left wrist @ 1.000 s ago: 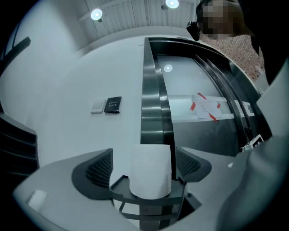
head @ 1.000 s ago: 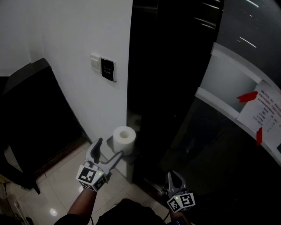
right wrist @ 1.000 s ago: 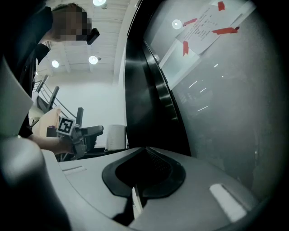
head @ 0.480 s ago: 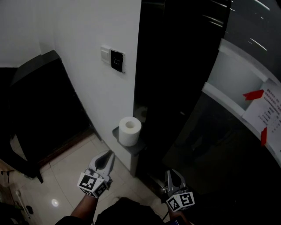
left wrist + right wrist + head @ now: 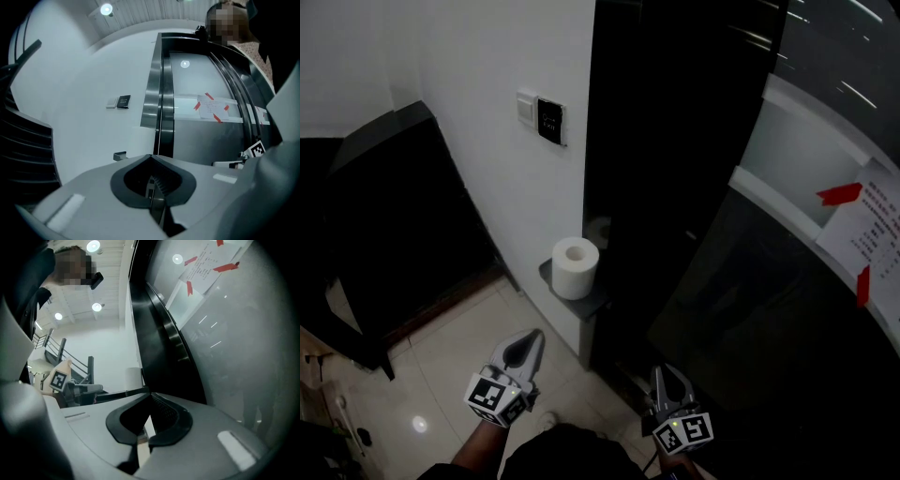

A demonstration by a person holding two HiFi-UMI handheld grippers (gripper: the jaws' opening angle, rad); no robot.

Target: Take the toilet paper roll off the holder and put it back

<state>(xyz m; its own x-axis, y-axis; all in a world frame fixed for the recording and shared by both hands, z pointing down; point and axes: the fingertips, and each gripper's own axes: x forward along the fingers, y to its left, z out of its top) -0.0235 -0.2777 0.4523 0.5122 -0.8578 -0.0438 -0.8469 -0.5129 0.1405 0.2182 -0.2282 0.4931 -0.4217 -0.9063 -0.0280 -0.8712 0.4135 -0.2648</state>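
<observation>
Nearest the person, the left gripper is hanging low over the tiled floor with its jaws pressed together on nothing; the left gripper view is showing the two tips meeting with only the wall beyond them. A second ago these jaws were standing wide open right beside the roll. They have just been closing with nothing between them, while the hand has been drawing back and sinking away from the holder. The right gripper is idling at the foot of the dark panel, its jaws likewise together and gripping nothing. Further off, the roll is standing upright on the holder, a small grey ledge sticking out where the white wall is meeting the dark panel, well apart from both grippers. That is suggesting the roll has been let go and is sitting back in its place, so the task is looking finished or close to it. The ledge is carrying the roll and nothing else that I can make out. Higher on the wall, a switch plate is showing.
</observation>
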